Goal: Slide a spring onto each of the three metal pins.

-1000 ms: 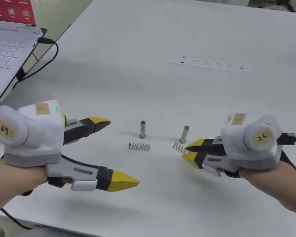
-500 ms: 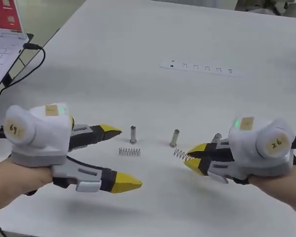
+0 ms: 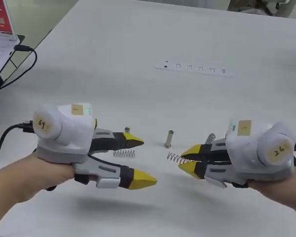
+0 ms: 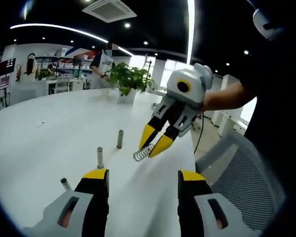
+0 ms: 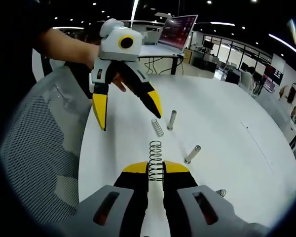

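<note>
Lower right: right gripper [image 3: 186, 160] clamped on one end of spring [image 3: 173, 157]. Lower left: left gripper [image 3: 144, 161], jaws spread, empty. Bare pin [image 3: 168, 138] at centre. Risk: the end-grip is thin, so the spring may pivot or pop free against the pin top.

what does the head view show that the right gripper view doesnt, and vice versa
The head view adds the right gripper from outside, its white body marked 26, and a black cable at the left gripper's back. The right gripper view adds a mesh chair beside the table and the office behind. Both show the left gripper open, the held spring pinched in the right gripper's fingers, a loose spring lying on the table, and a bare pin.
</note>
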The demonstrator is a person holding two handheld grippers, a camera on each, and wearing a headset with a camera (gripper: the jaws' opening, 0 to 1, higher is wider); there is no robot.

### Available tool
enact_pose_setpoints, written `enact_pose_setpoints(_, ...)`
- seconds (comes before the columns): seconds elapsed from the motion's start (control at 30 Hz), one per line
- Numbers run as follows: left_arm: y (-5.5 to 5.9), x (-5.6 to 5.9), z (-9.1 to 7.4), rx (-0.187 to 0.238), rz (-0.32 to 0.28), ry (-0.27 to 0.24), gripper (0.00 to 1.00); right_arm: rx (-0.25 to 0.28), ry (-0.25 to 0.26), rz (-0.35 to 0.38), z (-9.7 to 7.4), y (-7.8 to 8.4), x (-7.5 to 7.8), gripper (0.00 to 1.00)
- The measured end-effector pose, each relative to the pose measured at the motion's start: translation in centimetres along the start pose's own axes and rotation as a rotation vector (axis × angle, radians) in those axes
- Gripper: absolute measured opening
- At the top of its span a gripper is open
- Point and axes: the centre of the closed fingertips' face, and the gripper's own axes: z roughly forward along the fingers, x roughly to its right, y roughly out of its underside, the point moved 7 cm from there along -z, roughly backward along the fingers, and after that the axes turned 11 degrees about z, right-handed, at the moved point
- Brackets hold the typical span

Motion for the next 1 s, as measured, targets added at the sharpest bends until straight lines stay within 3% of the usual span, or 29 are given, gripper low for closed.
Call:
enact_pose_setpoints(0.23,-0.2,-0.4,0.2,0.009,-0.004,0.001,0.43,-0.007,-0.001,-0.062,0.0,-0.2,0.0,0.08)
enact_pose_setpoints(0.67,-1.1,-0.4,1.9,0.058,-0.015,0.026,0.34,0.02,-0.025,-0.082,-0.3,-0.7,-0.6,0.08)
enact_pose_setpoints(0.9,-1.2,0.1,2.9,0.05,0.002,0.059,0.28,0.044,-0.053,-0.098,-0.6,-1.1,-0.9,0.08)
enact_pose_setpoints(1.0,-1.2,-0.1,2.9,0.057,0.01,0.05,0.22,0.044,-0.058,-0.105,-0.7,-1.2,-0.9,0.08)
